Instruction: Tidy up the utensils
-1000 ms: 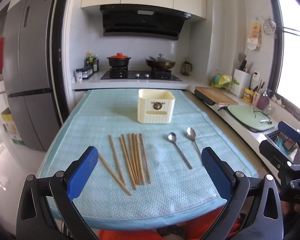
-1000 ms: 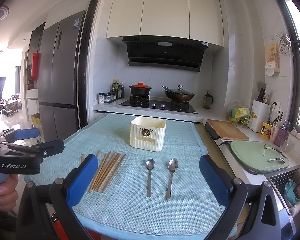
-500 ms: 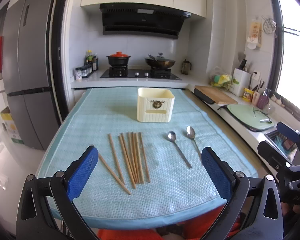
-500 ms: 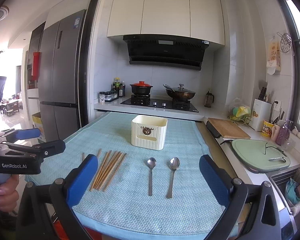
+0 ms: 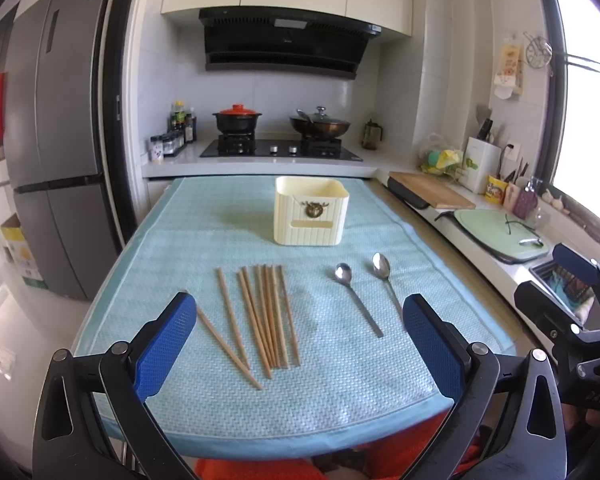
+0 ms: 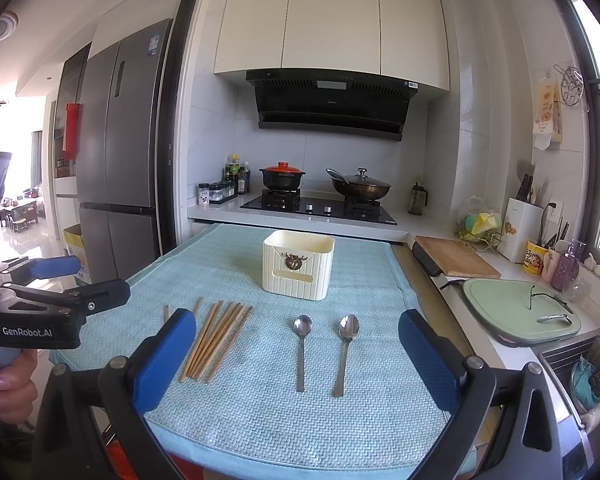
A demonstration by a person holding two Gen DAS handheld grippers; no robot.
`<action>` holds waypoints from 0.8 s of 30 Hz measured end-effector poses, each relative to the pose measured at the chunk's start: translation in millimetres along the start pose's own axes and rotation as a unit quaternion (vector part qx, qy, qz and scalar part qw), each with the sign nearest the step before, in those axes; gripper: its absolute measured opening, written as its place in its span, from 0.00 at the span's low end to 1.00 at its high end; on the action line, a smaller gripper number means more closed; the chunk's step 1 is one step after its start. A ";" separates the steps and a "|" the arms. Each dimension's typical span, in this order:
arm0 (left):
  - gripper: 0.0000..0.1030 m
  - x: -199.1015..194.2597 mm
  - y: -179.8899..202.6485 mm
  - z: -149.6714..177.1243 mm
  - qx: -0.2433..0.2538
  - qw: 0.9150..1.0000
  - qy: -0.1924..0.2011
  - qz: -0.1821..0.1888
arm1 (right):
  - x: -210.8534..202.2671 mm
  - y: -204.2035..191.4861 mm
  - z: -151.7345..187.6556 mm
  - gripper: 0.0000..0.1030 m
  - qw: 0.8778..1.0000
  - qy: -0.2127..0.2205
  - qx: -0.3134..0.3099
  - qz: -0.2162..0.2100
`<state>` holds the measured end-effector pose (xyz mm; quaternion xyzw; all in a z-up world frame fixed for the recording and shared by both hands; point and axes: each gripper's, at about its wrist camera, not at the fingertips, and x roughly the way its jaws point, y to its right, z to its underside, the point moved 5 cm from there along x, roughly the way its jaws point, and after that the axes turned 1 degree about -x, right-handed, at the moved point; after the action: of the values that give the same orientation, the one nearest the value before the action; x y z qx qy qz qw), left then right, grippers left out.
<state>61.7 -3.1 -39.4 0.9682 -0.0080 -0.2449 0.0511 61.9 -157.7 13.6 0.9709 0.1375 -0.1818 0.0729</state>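
Observation:
A cream utensil holder [image 5: 311,211] stands upright at the far middle of a light blue mat [image 5: 340,380]; it also shows in the right wrist view [image 6: 298,265]. Several wooden chopsticks [image 5: 260,316] lie side by side in front of it on the left, also seen in the right wrist view [image 6: 216,338]. Two metal spoons [image 5: 358,298] lie to their right, bowls pointing away [image 6: 322,350]. My left gripper [image 5: 299,344] is open and empty, near the mat's front edge. My right gripper [image 6: 296,350] is open and empty, also at the front edge.
A stove [image 5: 278,146] with a red-lidded pot and a wok stands behind the table. A wooden board [image 5: 430,194] and a green board [image 5: 500,234] lie on the counter at right. A grey fridge [image 5: 56,140] stands at left.
Both grippers have crept slightly forward toward the table. Nothing on the mat has moved.

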 end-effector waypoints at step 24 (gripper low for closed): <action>1.00 18.7 -9.9 2.1 -0.007 1.000 -0.021 -0.005 | 26.8 6.0 5.4 1.00 1.000 -0.024 0.003 0.011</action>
<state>77.1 5.8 -51.1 0.9624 -0.0026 -0.2656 0.0566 85.9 -158.0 -0.8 0.9680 0.1244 -0.2045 0.0753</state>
